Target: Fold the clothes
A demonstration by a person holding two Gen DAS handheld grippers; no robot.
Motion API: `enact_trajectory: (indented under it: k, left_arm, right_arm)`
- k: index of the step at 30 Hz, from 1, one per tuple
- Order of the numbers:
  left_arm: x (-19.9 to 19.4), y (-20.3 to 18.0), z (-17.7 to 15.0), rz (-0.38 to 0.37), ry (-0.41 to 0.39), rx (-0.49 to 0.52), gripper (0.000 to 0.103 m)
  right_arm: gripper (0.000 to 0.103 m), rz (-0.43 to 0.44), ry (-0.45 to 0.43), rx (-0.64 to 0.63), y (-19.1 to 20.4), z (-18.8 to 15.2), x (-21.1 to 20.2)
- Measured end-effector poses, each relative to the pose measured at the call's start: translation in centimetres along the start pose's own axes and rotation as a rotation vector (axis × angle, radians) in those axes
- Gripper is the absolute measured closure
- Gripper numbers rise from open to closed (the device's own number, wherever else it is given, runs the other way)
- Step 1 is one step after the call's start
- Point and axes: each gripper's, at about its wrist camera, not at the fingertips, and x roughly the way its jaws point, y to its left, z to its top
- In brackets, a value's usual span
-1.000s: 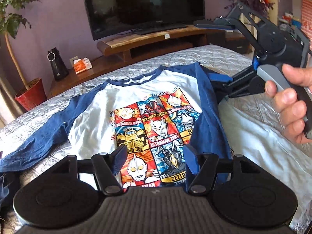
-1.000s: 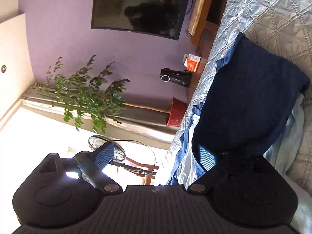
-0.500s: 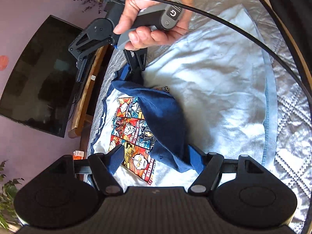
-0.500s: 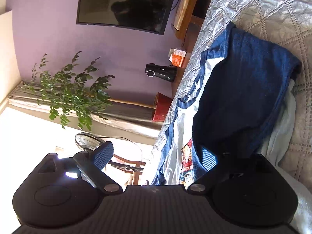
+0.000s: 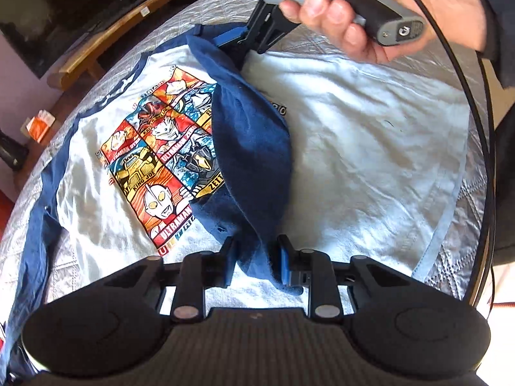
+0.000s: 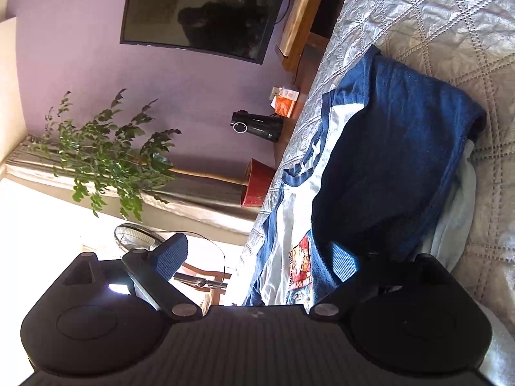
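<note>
The left gripper (image 5: 256, 259) points steeply downward, its jaws closing with a fold of navy sleeve (image 5: 254, 148) between the pads. At one o'clock in the left wrist view, the person's right hand (image 5: 379, 9) wraps around the handle of the right gripper (image 6: 257, 257). That gripper lies rolled on its side and nearly level, its jaws spread wide with nothing pressed between them.

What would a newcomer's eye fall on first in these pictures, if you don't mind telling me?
First, the bright cartoon hero print on the white and navy raglan shirt spread over the silver quilted bedspread. Next, the navy sleeve folded across the shirt, its near end between the closing jaws of the left claw. At the top, a hand holds the right claw by the sleeve's far end.
</note>
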Motion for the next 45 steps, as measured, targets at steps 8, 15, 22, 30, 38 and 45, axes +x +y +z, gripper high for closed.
enact_trajectory:
  k: [8,15,22,30,38,45]
  left_arm:
    - [-1.6,8.6,-3.9,-0.597,-0.224,-0.993,0.100]
    - [1.4,9.8,-10.3,-0.626,-0.169,-1.687,0.085]
    - [-1.9,11.7,-9.8,-0.227,-0.224,-1.503,0.041]
    - [-7.7,7.4,-3.8,0.336,-0.313,-0.604,0.032]
    - [-3.0,-3.1,-2.3,0.327,-0.163,0.302,0.036]
    - [-1.2,-2.8,-3.9,0.295,-0.049,0.376,0.051]
  right_arm:
    - [0.008,-0.029,-0.001,-0.005,-0.1,0.0,-0.1]
    - [0.009,-0.062,0.016,-0.041,0.2,-0.3,0.2]
    - [0.009,-0.079,0.016,-0.052,0.3,-0.4,0.3]
    - [0.009,-0.093,0.030,-0.073,0.6,-0.6,0.6]
    - [0.009,-0.096,0.031,-0.073,0.6,-0.7,0.7]
    - [0.009,-0.101,0.032,-0.075,0.6,-0.8,0.8]
